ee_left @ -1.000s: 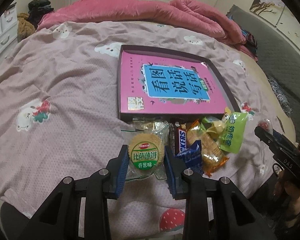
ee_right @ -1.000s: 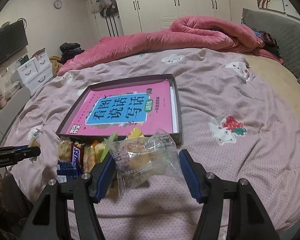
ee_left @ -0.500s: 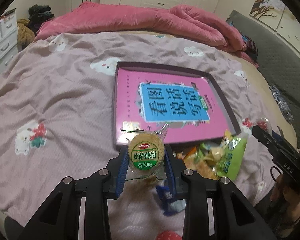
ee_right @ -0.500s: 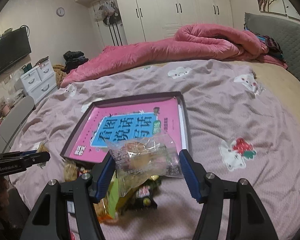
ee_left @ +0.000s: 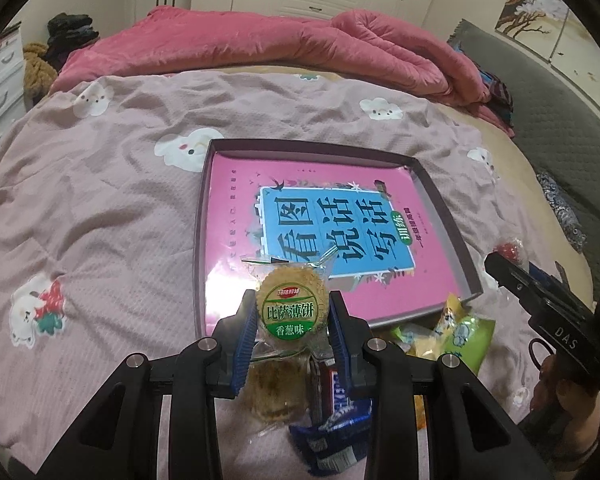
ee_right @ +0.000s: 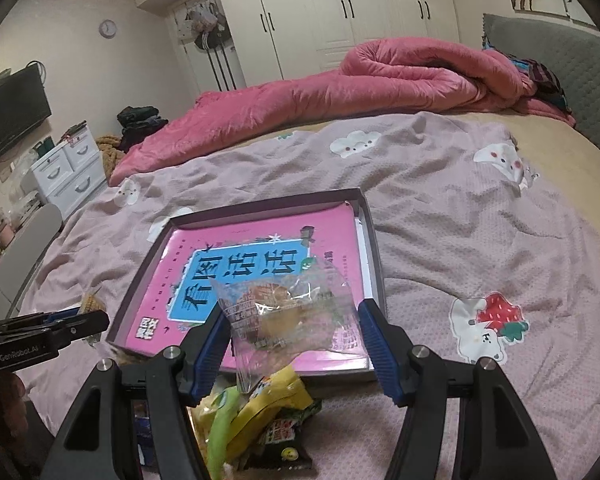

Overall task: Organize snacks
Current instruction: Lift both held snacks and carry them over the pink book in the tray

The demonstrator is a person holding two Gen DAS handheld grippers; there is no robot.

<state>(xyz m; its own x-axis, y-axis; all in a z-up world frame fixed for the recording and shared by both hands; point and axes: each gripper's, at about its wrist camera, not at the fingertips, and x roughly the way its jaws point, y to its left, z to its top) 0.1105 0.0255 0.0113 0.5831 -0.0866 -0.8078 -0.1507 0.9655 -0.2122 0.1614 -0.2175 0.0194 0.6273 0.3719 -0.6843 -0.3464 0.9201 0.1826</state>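
Both grippers hold snacks over the tray's near edge.
Your left gripper clamps the cracker; your right gripper pinches the clear bag. Tray holds a pink book; snack pile lies just in front on the blanket.

The left gripper now carries the round biscuit packet off the snack pile and over the near edge of the tray. The right gripper likewise raises the clear wrapped snack from the bedspread to above the pink book.
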